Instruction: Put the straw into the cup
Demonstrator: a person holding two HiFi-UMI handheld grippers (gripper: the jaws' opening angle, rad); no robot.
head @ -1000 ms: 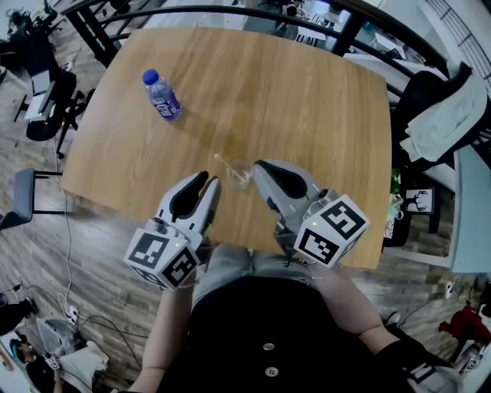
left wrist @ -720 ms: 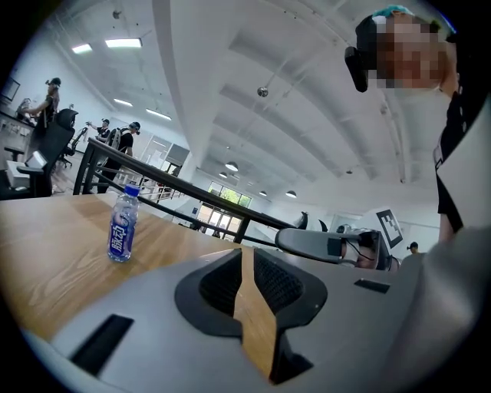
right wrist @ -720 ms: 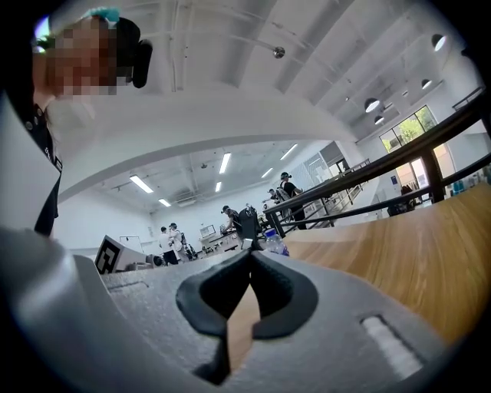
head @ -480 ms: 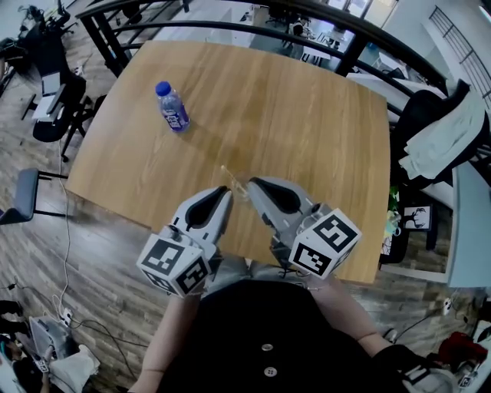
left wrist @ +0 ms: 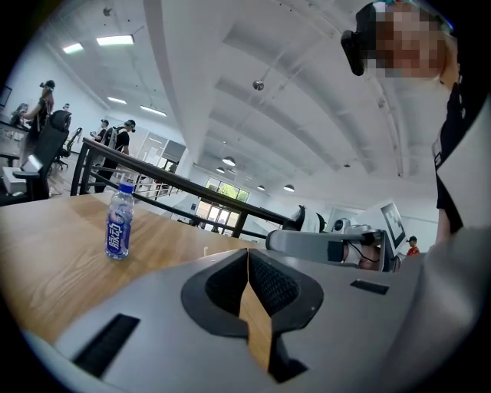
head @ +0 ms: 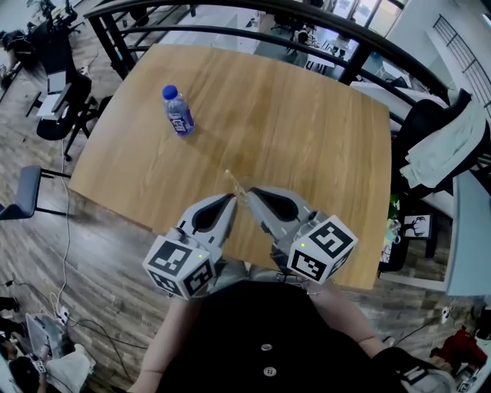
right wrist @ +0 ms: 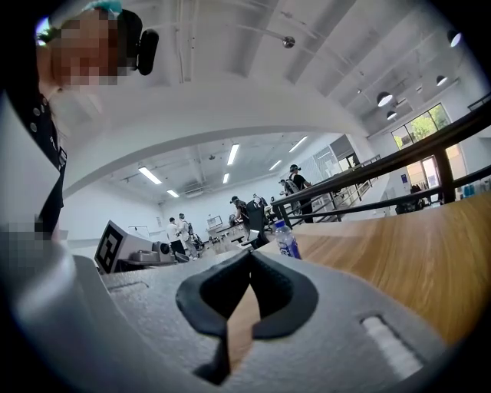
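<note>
**Two grippers clenched beside the straw**

One pale wood table (head: 307, 130) fills the view. A bottle (head: 179, 112) stands upright at its far left, with a dark railing (head: 230, 21) behind and plank floor (head: 46, 253) around. The straw (head: 233, 183) leans up just beyond the tips of the left gripper (head: 229, 201) and right gripper (head: 251, 192). The cup is too faint to make out. Both pairs of jaws are pressed together, with nothing visible between them. A second ago the left jaws gaped and the two grippers stood further apart; the left jaws have just been closing.

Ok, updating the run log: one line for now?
left gripper: fingers just closed, straw hold unclear | right gripper: shut | straw: slanted between both grippers
</note>
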